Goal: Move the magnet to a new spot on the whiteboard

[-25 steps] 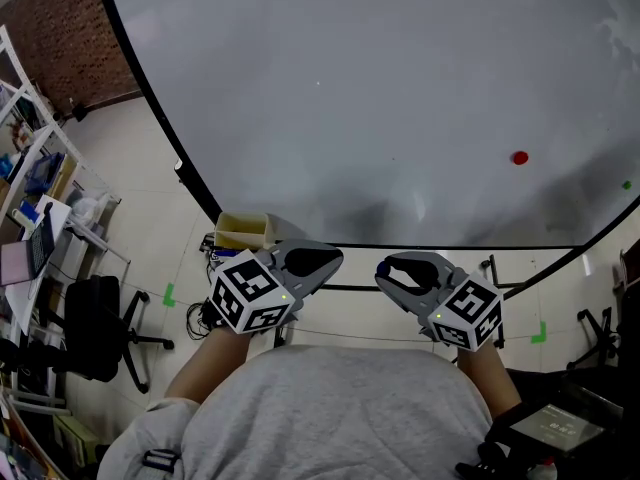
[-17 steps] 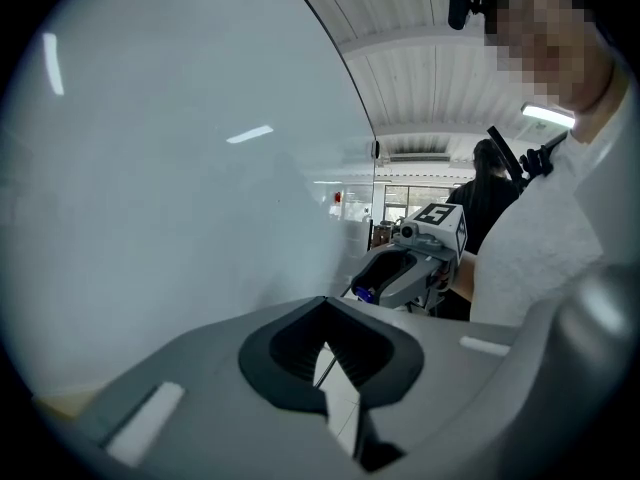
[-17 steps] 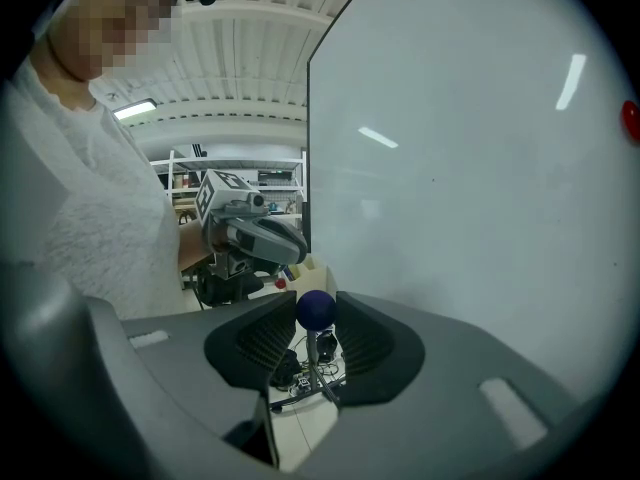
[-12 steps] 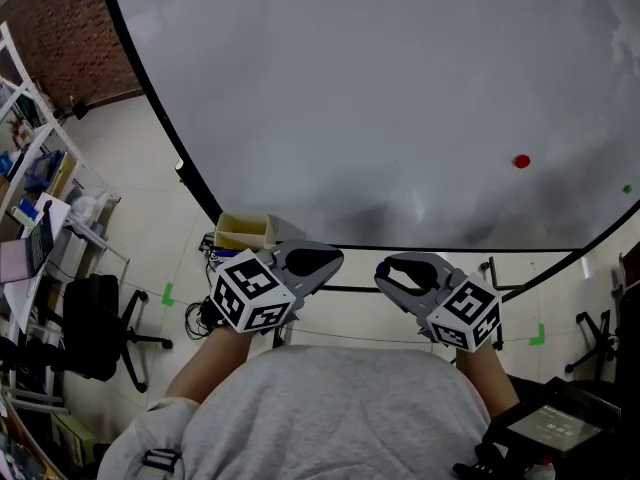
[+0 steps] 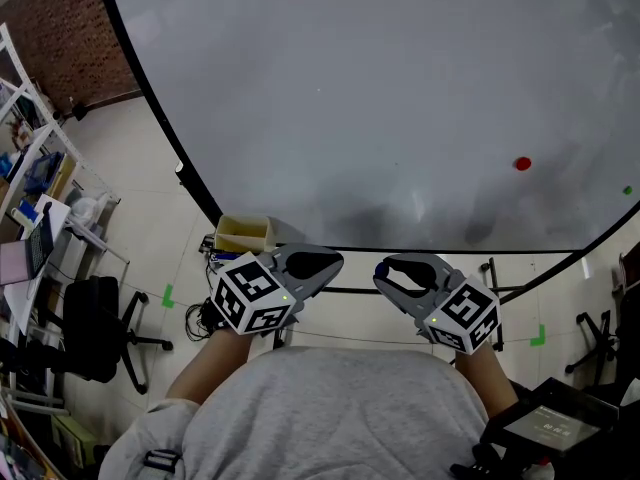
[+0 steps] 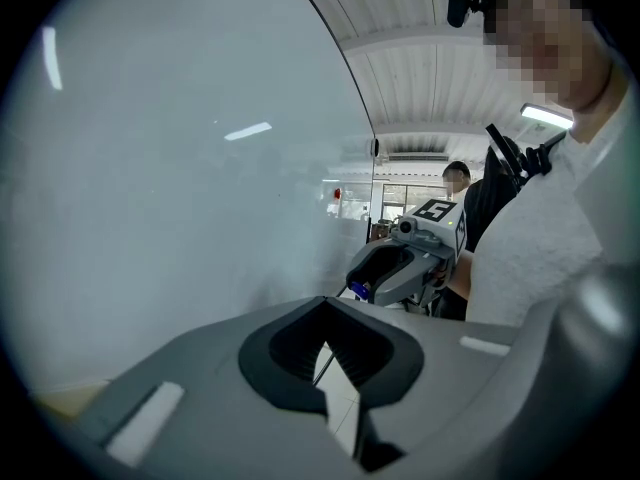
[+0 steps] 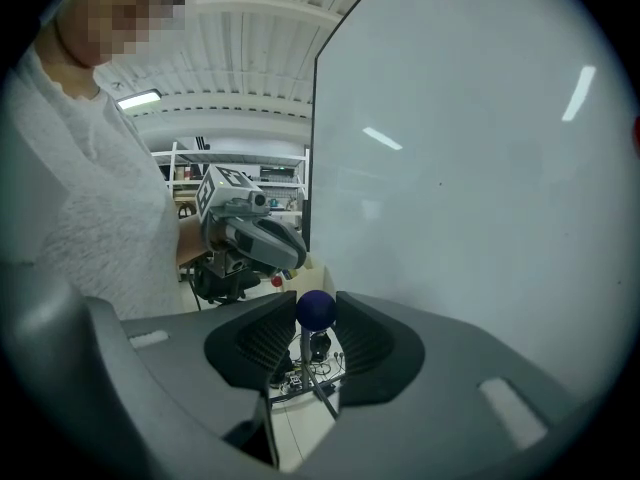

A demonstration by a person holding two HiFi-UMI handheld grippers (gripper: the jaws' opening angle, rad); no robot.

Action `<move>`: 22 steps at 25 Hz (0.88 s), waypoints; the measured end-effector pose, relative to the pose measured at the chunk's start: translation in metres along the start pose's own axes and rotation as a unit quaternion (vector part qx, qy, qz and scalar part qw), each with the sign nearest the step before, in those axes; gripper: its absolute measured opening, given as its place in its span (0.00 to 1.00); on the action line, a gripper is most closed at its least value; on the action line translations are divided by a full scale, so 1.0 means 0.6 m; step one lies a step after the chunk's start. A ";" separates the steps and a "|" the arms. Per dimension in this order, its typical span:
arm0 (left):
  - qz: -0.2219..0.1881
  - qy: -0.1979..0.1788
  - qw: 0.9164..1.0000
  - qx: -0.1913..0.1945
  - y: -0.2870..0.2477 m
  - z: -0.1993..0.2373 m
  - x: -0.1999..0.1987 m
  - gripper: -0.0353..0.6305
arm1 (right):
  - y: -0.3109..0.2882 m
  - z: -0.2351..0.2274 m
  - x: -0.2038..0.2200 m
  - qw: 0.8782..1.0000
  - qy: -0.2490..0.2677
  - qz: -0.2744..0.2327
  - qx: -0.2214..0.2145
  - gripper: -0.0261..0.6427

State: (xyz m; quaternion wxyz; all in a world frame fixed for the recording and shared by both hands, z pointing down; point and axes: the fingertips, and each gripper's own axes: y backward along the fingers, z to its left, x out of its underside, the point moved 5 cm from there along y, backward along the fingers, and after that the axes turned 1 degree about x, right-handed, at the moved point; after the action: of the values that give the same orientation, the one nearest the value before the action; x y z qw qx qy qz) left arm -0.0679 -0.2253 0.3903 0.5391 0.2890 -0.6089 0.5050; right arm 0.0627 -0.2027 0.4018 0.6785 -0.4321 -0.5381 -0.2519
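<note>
Whiteboard [image 5: 380, 88], large, black-edged, pale and bare over most of its face; tiled floor [image 5: 160, 238] below it. Item one: blue magnet [image 7: 316, 310], a small dark round knob, clamped between the pad tips of the right gripper [image 5: 384, 268] and pressed on from both sides. It is held off the board, and in the head view it sits beneath the board's lower edge. In the right gripper view the board face stands at 3 o'clock of the magnet. Item two: left gripper [image 5: 335, 260], at 9 o'clock of the right one, tip facing tip and near but apart; its jaws are drawn together with nothing between them. Each gripper carries a marker cube [image 5: 248, 294]. Item three: red magnet [image 5: 521, 164], on the board at 2 o'clock from the held magnet, well apart. Item four: green dot [image 5: 627, 189], further out the same way, by the board's edge. Floor items: yellow box [image 5: 243, 232], office chair [image 5: 100, 328], shelving [image 5: 30, 168] at 9 o'clock.
</note>
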 end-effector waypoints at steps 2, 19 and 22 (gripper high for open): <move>0.001 0.002 1.000 -0.001 0.001 0.001 0.001 0.03 | 0.005 -0.003 -0.009 1.000 0.010 -0.007 0.006 0.23; 0.005 0.015 1.000 0.017 -0.008 -0.016 0.004 0.03 | 0.010 -0.081 -0.202 0.927 0.318 0.005 0.198 0.23; 0.004 0.019 1.000 0.018 -0.008 -0.018 0.004 0.03 | 0.004 -0.102 -0.223 0.894 0.367 0.022 0.256 0.23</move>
State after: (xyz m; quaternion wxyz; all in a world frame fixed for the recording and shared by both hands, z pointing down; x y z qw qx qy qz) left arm -0.0602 -0.2165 0.3931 0.5432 0.2864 -0.5909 0.5231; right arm 0.0570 -0.2705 0.2715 0.9202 -0.1321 -0.2871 -0.2310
